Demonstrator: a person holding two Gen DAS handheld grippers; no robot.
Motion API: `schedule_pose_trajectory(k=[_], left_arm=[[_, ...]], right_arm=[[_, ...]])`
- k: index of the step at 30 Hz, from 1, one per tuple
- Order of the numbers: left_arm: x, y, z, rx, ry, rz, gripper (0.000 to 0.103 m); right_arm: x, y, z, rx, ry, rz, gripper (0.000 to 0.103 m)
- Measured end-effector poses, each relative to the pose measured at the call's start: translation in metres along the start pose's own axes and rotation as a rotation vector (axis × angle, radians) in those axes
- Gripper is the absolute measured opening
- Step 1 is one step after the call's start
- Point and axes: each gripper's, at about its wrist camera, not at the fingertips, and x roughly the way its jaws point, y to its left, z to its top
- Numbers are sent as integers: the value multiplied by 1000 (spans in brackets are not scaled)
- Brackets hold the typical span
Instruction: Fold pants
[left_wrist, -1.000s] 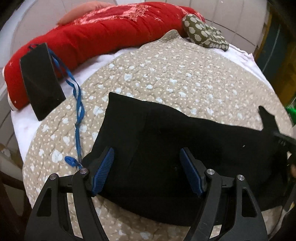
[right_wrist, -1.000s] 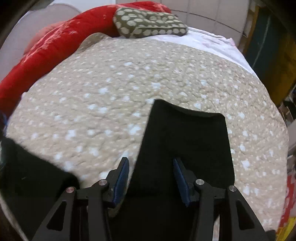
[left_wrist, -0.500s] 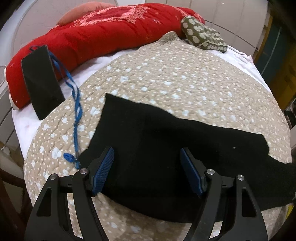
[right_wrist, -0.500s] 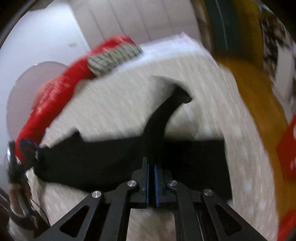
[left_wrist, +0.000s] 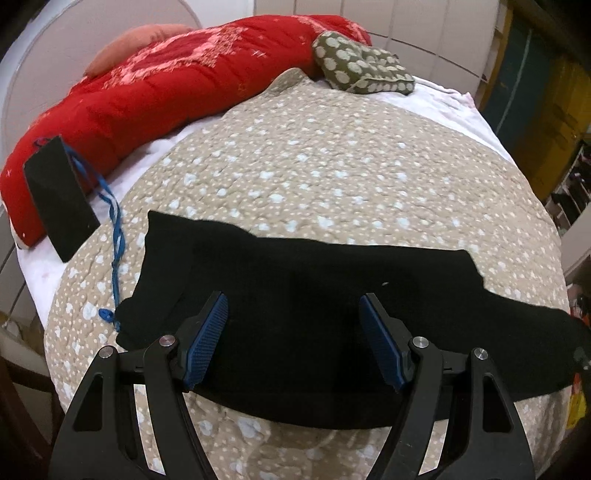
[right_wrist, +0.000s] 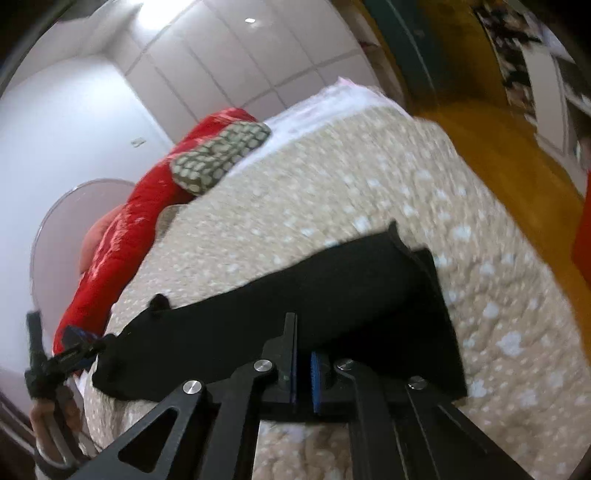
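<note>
The black pants (left_wrist: 295, 295) lie across the near part of the beige spotted quilt (left_wrist: 332, 166), stretched left to right. My left gripper (left_wrist: 293, 332) is open and hovers over the pants' left part, touching nothing. In the right wrist view the pants (right_wrist: 332, 295) lie as a long band with a folded end at the right. My right gripper (right_wrist: 303, 362) is nearly closed, with a narrow gap between the blue pads; black cloth lies just beyond them, and whether it is pinched cannot be told. The left gripper shows at the far left of that view (right_wrist: 55, 362).
A red blanket (left_wrist: 166, 92) and an olive spotted cushion (left_wrist: 358, 66) lie along the far side of the bed. A black phone (left_wrist: 59, 195) with a blue lanyard (left_wrist: 114, 236) leans at the left. Yellow floor (right_wrist: 498, 147) lies beyond the bed's right edge.
My right gripper closed from open within the last second and swung right, now tilted. The pants' right leg went from lifted to lying flat. The left gripper stayed open in place.
</note>
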Motion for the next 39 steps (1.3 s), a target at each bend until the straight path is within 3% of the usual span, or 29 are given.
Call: schedule_pose_trajectory(k=[3,5,7,8,10,15,20,27,30,35,39], left_arm=[[-5,-6,1,2,-14,-9,74],[-2,-11,-1,5,-4,-24,74],[-1,-17,-5,15,12,-32,74],[-2,-20,-7,24,14,-41,74],[-7,-25,-10,53,2,-40,74],[-9,-26,-11,54,-3,-48,74],[-7,-21,-15,48,9,-45,74],[4,-2,-11,1,15,-4,74],[21,0,-11,-6,47,13,74],[43,-1,-8,-4,65,30,74],[51,-4,-1,7,64,38,74]], right_arm=[[-20,6,1,-29,1,11,5],[-10,1,-6,-47,45,-39,5],[8,-11,-14,-28,116,-128,12],[9,-19,-17,5,134,-117,12],[-4,-26,-15,33,113,-97,17],[-45,-34,3,-17,13,-242,18],[-43,-25,24,-61,-13,-298,19],[5,13,18,-187,68,-208,19],[35,2,11,-174,155,-254,19],[24,10,19,-195,128,-268,19],[22,27,19,-203,118,-185,20]])
